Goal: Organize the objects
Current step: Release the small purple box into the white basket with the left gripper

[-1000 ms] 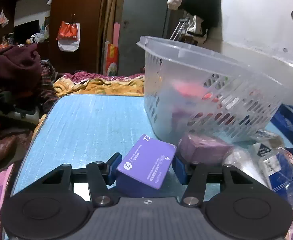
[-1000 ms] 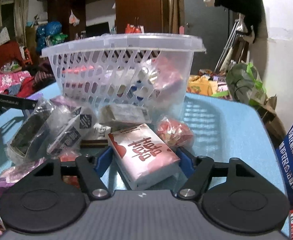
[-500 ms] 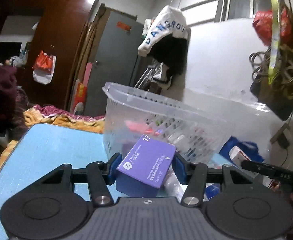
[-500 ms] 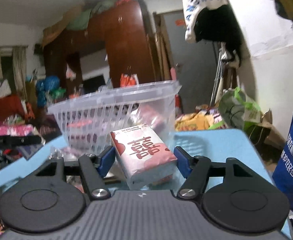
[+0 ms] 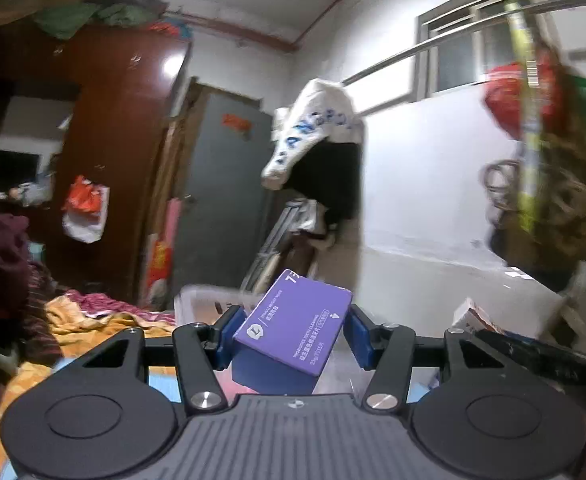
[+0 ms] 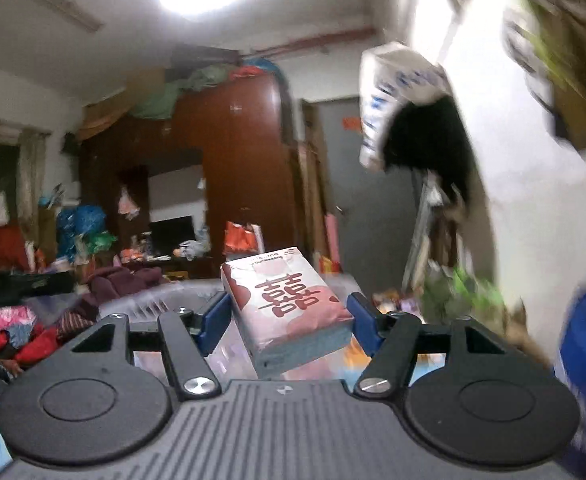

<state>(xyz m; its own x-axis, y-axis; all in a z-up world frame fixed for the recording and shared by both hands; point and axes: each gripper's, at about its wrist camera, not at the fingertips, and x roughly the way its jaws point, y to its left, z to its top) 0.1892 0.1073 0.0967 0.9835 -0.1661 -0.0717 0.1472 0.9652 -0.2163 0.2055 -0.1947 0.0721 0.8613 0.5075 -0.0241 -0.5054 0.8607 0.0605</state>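
Your left gripper (image 5: 289, 334) clamped the purple box (image 5: 293, 330), your right gripper (image 6: 287, 322) the pink tissue pack (image 6: 287, 310), both lifted above the basket (image 5: 205, 300); neither was dropped in yet.

Blue table (image 5: 161, 384) glimpsed below, clear plastic basket (image 5: 197, 304) apparently on it.

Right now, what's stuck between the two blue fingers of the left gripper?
A purple box, tilted, sits clamped between the left gripper fingers; the left wrist view shows it.
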